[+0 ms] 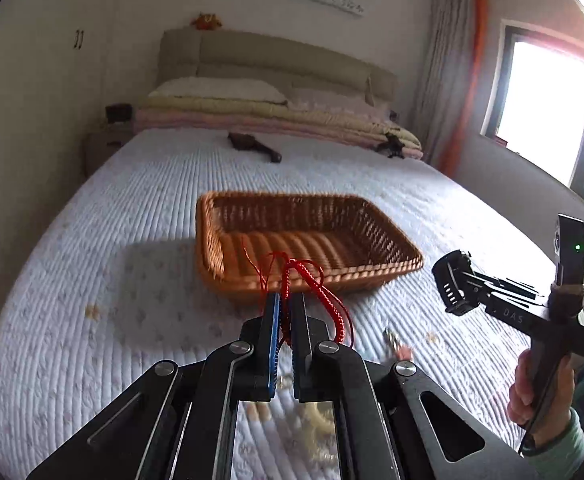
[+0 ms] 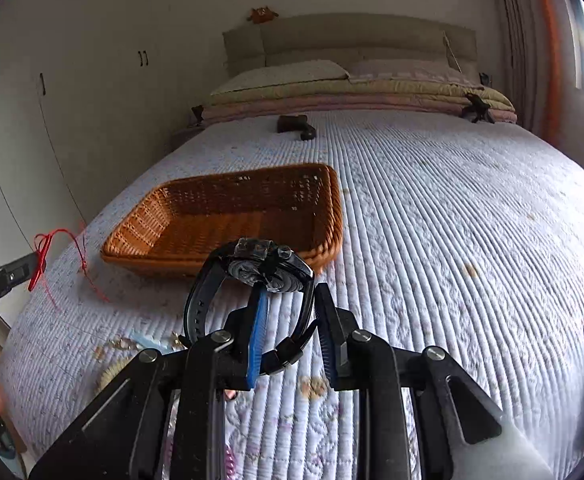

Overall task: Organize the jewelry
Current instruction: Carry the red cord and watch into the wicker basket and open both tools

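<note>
An empty wicker basket (image 1: 307, 236) sits on the white quilted bed; it also shows in the right wrist view (image 2: 228, 216). My left gripper (image 1: 286, 304) is shut on a red braided cord bracelet (image 1: 311, 280), held just before the basket's near rim; the cord also shows at the left of the right wrist view (image 2: 44, 248). My right gripper (image 2: 288, 292) holds a black wristwatch (image 2: 260, 276); its fingers (image 2: 258, 328) stand apart with the strap looped around the left one. The watch and right gripper show at the right in the left wrist view (image 1: 457, 280).
Small pieces of jewelry lie on the quilt near me: a clip (image 1: 395, 344), gold and pale items (image 2: 132, 348). Dark objects (image 1: 254, 146) lie further up the bed before folded blankets (image 1: 276, 114). Wardrobes (image 2: 32, 100) stand left, a window (image 1: 543, 108) right.
</note>
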Tool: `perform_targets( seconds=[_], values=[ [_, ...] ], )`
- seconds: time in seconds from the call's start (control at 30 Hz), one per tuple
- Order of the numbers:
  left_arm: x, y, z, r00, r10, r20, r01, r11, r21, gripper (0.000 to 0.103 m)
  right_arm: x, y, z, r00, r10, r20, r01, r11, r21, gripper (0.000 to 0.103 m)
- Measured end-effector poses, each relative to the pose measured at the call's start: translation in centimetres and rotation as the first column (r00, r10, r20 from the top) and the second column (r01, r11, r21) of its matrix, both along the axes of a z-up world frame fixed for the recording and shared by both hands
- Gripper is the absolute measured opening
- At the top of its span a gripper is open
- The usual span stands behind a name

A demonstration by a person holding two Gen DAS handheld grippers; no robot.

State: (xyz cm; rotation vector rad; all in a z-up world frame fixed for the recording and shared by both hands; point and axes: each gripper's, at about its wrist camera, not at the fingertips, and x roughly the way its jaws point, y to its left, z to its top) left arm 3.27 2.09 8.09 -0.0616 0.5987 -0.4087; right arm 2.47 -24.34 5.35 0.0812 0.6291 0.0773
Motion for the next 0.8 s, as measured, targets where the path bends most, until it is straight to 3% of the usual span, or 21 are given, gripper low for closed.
perform_targets(
  seconds=[0.07,0.2,0.3,0.43,0.53,0.6,0.7,0.8],
  values=[
    [2.3,-1.1,1.7,0.999,-0.005,0.032,0.005,1.000,0.005,0.005,2.3,0.9,1.6,1.000,0.006,0.001,-0.006,0.999,-0.032,0.027],
    [8.7,-3.2,2.6,1.000,-0.004,-0.015,0.004,1.000,-0.018,0.005,8.4,2.0,2.5,0.999,0.015,-0.029,-0.016,0.999,-0.048,0.027],
    [13.5,-4.8,0.6,0.997,-0.008,-0.082,0.008,1.000,0.001,0.005,13.6,2.1,0.9,0.992,0.034,-0.122,-0.031,0.999,0.022,0.027],
    [17.6,-6.9,-3.6,0.986,-0.017,-0.166,0.031,0.996,0.082,0.005,18.1,2.9,-1.8,0.975,0.028,-0.219,-0.026,1.000,0.012,0.027],
    [19.1,-7.5,-6.3,0.975,-0.010,-0.220,0.035,0.993,0.109,0.005,19.7,3.5,-3.2,0.965,0.017,-0.261,-0.021,1.000,-0.014,0.027],
    [19.6,-7.5,-7.4,0.969,-0.008,-0.248,0.039,0.992,0.117,0.005,19.5,4.1,-3.1,0.971,0.001,-0.239,-0.014,0.999,-0.052,0.027],
    [19.7,-7.9,-8.2,0.964,-0.008,-0.265,0.047,0.989,0.141,0.005,19.5,4.8,-2.9,0.969,-0.043,-0.244,0.005,0.988,-0.154,0.025],
    [19.9,-8.3,-8.4,0.961,-0.012,-0.278,0.053,0.988,0.142,0.005,19.2,4.9,-3.1,0.964,-0.048,-0.262,0.002,0.985,-0.174,0.025]
  ],
)
